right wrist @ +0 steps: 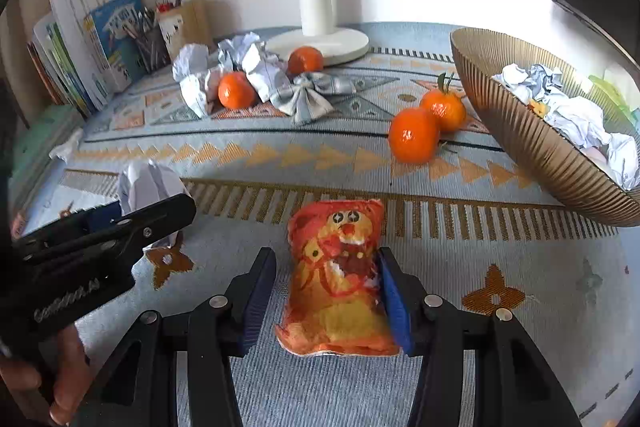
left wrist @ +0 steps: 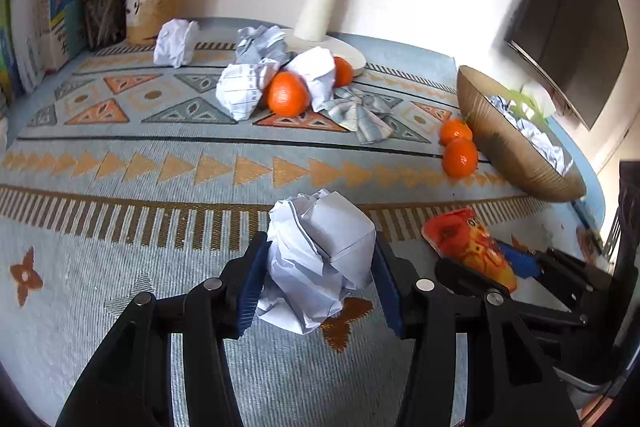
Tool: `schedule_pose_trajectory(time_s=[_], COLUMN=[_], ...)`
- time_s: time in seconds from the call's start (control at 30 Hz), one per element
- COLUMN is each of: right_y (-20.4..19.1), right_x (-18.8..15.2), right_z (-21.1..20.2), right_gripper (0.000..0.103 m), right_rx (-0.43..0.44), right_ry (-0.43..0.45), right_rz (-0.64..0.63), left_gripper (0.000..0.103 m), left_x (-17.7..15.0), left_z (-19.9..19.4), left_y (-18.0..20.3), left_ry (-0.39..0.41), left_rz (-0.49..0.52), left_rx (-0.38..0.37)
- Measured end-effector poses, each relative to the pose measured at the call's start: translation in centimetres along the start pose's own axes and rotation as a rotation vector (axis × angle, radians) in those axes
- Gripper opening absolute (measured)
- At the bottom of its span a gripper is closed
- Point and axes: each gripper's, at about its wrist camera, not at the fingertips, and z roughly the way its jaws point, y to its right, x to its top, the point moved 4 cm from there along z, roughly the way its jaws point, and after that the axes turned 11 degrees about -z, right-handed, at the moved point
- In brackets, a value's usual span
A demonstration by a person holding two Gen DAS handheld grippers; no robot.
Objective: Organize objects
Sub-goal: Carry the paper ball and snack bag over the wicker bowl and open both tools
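My left gripper is shut on a crumpled white paper ball, its blue pads pressing both sides just above the patterned cloth. In the right wrist view the same gripper and ball show at the left. An orange snack packet lies flat on the cloth between the fingers of my right gripper. That gripper is open: the right pad touches the packet's edge and a gap shows at the left pad. The packet also shows in the left wrist view.
A ribbed gold bowl with crumpled papers stands at the right, two oranges beside it. Further back lie more paper balls, two oranges, a fabric bow and a lamp base. Books and pen holders line the back left.
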Motion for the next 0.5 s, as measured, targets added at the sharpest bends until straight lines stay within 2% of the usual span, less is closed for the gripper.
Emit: schedule_pose_trajectory(time_s=[0.2,0.33,0.5], right_y=[0.19,0.24,0.08], right_x=[0.09,0.04,0.17], right_z=[0.06,-0.03,-0.02], right_gripper=[0.049,0.039,0.039], right_rx=[-0.002,-0.017,-0.028], right_ry=[0.002,0.003,0.003], right_rz=[0.013,0.022,0.022], left_gripper=[0.047,0.047,0.047], left_x=[0.06,-0.01,-0.02], left_z=[-0.09,-0.14,-0.12], left_y=[0.05,0.24,0.29], left_ry=[0.001,0.005,0.003], left_rz=[0.005,0.018,0.022], left_rx=[-0.003,-0.002,-0.002])
